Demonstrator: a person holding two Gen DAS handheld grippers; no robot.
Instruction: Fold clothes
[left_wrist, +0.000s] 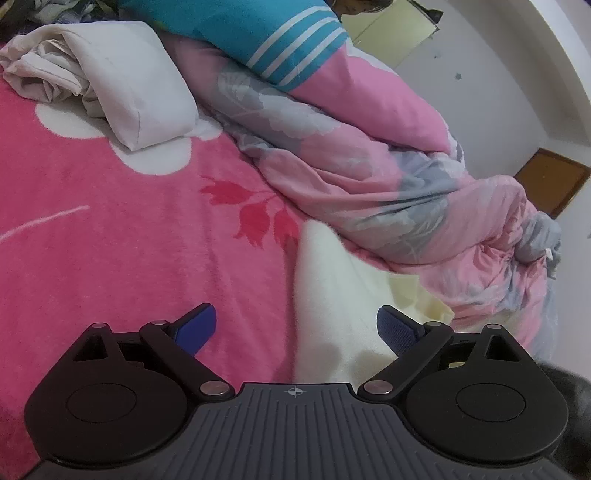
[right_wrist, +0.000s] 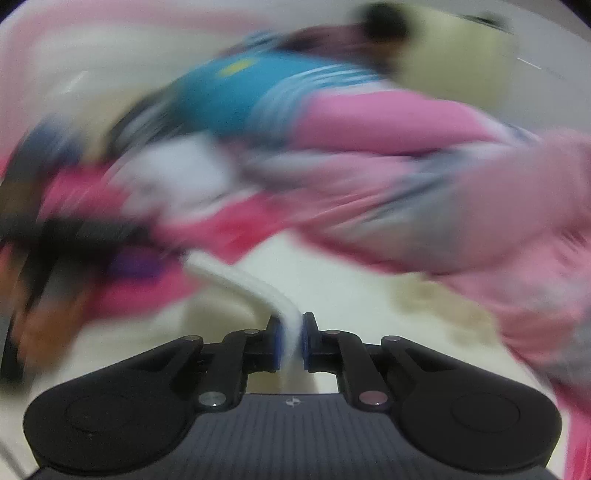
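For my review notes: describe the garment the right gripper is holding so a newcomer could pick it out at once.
Start at the bed's bright pink fleece blanket, then follow the bunched pink-and-grey floral quilt along its edge. Lying between them nearest the grippers is the cream garment; the right gripper pinches its edge. Unlike the folded off-white cloth farther off, it lies flat and is plain pale yellow-cream.

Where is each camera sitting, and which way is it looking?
Left wrist: sits on the open left gripper, looking across the pink blanket toward the quilt; only its own fingers show.
Right wrist: sits on the right gripper, shut on the cream cloth; blurry.
Both show: the cream cloth, the quilt, and the striped blue pillow.
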